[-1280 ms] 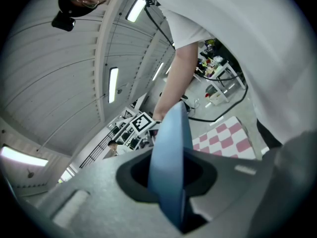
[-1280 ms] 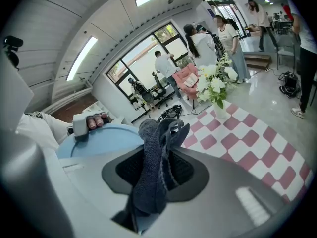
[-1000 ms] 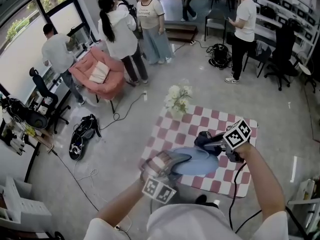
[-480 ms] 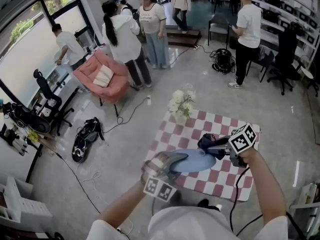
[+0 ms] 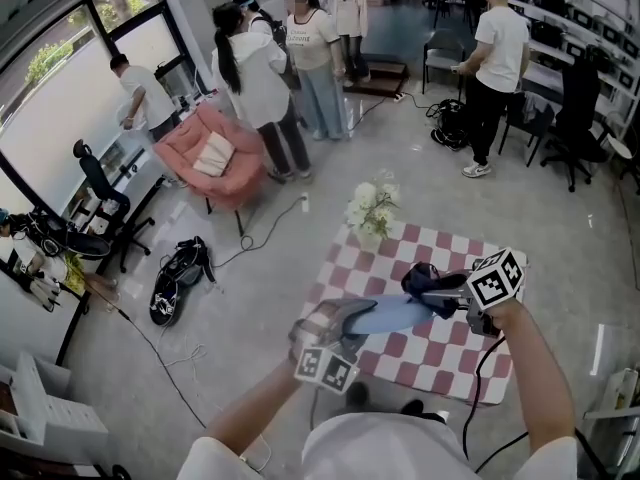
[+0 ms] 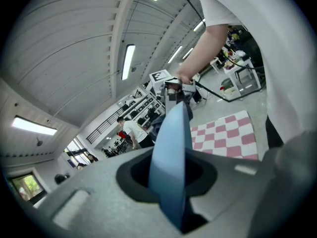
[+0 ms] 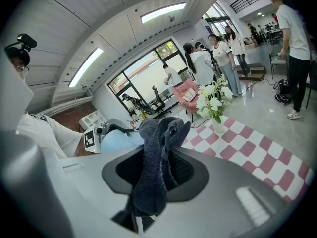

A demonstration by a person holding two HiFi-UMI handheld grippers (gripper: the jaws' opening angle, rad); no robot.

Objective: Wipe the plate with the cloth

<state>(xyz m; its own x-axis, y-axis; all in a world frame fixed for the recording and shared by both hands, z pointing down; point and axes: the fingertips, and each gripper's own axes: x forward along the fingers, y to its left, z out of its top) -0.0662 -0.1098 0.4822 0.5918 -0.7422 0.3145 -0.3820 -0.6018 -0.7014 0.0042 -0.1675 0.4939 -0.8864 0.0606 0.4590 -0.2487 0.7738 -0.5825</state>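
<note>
Left claw (image 5: 343,322) clamps plate (image 5: 395,315), right claw (image 5: 432,294) clamps cloth (image 5: 421,278), above checkered table (image 5: 445,356) with flowers (image 5: 371,206).

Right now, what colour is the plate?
The plate is light blue, clearest in the left gripper view.

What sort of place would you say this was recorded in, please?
Probably an open-plan office or lab workspace: black wheeled office chairs stand beside long wall shelves, large windows line one side, and several people stand around.
</note>
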